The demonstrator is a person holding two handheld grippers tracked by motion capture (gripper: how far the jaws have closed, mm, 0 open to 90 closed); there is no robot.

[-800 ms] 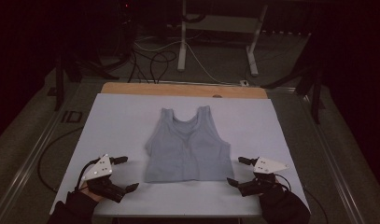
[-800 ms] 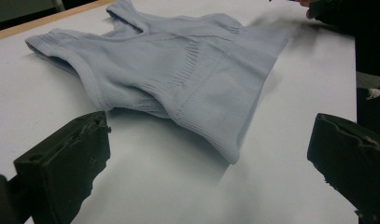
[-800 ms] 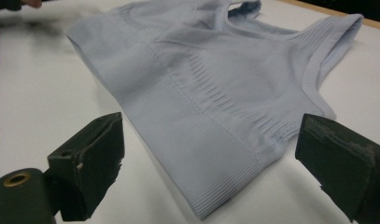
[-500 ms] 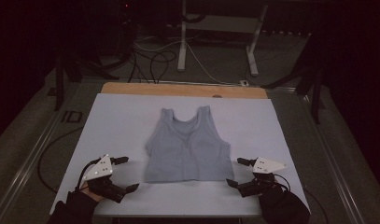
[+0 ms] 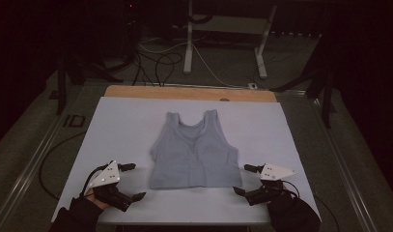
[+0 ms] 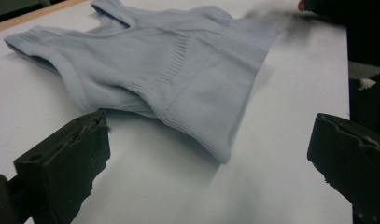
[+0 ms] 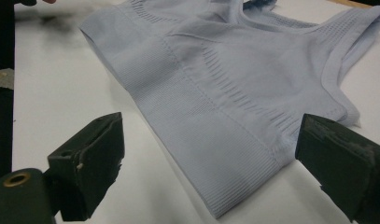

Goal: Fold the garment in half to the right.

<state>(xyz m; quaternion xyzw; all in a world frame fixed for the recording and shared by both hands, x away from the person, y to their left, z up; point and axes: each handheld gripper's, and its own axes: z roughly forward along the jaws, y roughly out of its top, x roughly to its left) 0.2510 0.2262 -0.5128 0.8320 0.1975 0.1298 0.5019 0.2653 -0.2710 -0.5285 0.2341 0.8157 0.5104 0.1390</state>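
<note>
Bench [image 5: 136, 121]: a pale lavender-white sheet covers the top; a strip of bare light wood [image 5: 184, 93] shows along the far edge. Room dark all round. Beyond the far edge, a grey floor with loose black and white cables [image 5: 160, 60] and a white metal stand with two legs [image 5: 223, 29].

Pale blue ribbed knit tank top [image 5: 196, 152] lies flat at the middle of the bench, a little toward the near edge, straps toward the far edge, hem toward the near edge.

Left claw [image 5: 131, 181], black with a grey three-cornered plate, sits near the near left corner, just beside the top's hem corner, jaws wide apart, nothing between them. Right claw [image 5: 242, 180] near the near right corner, likewise spread and empty, beside the other hem corner.
</note>
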